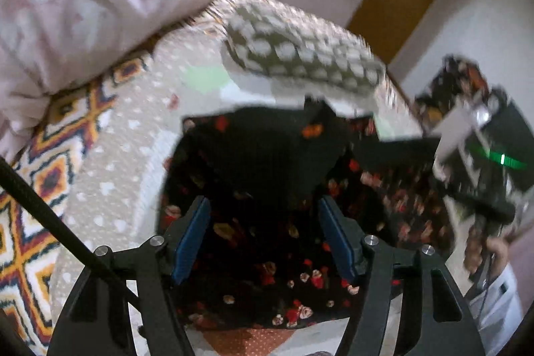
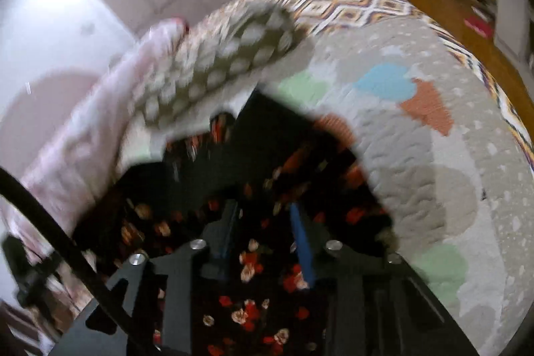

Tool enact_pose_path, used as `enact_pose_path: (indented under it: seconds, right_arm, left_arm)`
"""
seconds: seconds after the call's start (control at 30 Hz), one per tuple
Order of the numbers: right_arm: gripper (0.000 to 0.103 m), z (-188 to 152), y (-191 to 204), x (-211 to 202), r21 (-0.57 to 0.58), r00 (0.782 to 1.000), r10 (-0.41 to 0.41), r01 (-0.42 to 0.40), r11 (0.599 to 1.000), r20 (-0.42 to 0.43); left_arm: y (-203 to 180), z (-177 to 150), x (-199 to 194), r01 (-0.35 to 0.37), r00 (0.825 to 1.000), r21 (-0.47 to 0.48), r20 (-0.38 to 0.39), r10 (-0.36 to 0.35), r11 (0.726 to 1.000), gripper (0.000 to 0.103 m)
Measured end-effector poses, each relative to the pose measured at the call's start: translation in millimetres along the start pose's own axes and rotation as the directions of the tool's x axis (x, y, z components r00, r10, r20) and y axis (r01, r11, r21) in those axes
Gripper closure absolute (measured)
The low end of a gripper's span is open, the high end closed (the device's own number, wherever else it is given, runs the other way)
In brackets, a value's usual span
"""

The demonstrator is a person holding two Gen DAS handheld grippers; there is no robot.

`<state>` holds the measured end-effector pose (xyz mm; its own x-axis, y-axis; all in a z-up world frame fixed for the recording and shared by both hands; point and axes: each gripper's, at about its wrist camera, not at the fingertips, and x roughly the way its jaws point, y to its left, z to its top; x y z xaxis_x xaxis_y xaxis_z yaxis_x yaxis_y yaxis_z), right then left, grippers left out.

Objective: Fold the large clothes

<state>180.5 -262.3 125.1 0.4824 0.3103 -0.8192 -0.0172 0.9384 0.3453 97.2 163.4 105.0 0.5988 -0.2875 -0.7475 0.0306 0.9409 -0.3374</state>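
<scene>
Left gripper [image 1: 263,206] closest to my lens: jaws stand wide, blue pads [image 1: 192,239] clear on both sides, nothing pinched. Black floral garment [image 1: 260,256] lies below the gap, spread over the beige dotted bedspread [image 1: 133,135]; whether the fingertips touch the cloth I cannot tell, the frame is blurred. A black fold of it rises just past the fingers.

Right gripper [image 2: 263,222] on my other feed: jaws at a narrow gap, one blue pad [image 2: 302,242] visible, the opposite one mostly dark. The garment [image 2: 253,289] fills the view under and between the fingers; I cannot tell if the pads press on it.

Left view also catches the right gripper's body with a green light and a hand [image 1: 484,252] on its handle. Dotted grey pillow [image 1: 300,55] beyond the garment, pink blanket [image 1: 83,5] beside it, diamond-pattern cover [image 1: 40,189] at the bed's edge.
</scene>
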Motion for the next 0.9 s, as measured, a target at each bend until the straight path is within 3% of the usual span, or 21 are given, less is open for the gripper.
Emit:
enact_pose_path:
  seconds: [0.2,0.3,0.37,0.47,0.57,0.73,0.8,0.9]
  right_arm:
    - [0.069,10,18,41,-0.078,0.994,-0.113,0.113,0.991,0.003]
    - [0.069,21,10,61,-0.046,0.992,-0.127,0.127,0.991,-0.003]
    - [0.068,28,-4,74,0.003,0.993,-0.12,0.12,0.993,-0.009]
    - [0.068,33,-30,87,0.108,0.999,-0.051,0.052,0.993,-0.01]
    - [0.068,34,-54,93,0.196,0.997,0.071,-0.075,0.978,0.028]
    - [0.069,31,-85,97,0.321,0.963,0.24,-0.267,0.909,0.12]
    - [0.071,30,-89,98,0.347,0.956,0.263,-0.293,0.891,0.134]
    - [0.071,31,-84,96,0.332,0.963,0.24,-0.267,0.905,0.12]
  left_arm:
    - [-10,23,55,-0.074,0.995,0.096,-0.056,0.08,0.993,0.037]
    - [14,47,79,-0.116,0.992,-0.002,-0.045,0.116,0.993,0.037]
    - [36,59,93,-0.09,0.995,-0.1,-0.057,0.084,0.991,0.037]
    - [63,71,110,-0.067,0.997,-0.209,-0.047,0.059,0.976,0.037]
    - [84,74,119,0.01,1.0,-0.305,-0.021,-0.017,0.952,0.037]
    - [95,70,121,0.084,0.996,-0.343,0.015,-0.084,0.936,0.037]
    - [92,71,117,0.072,0.997,-0.325,0.005,-0.074,0.943,0.037]
    - [87,69,104,0.04,0.999,-0.322,-0.006,-0.044,0.946,0.037]
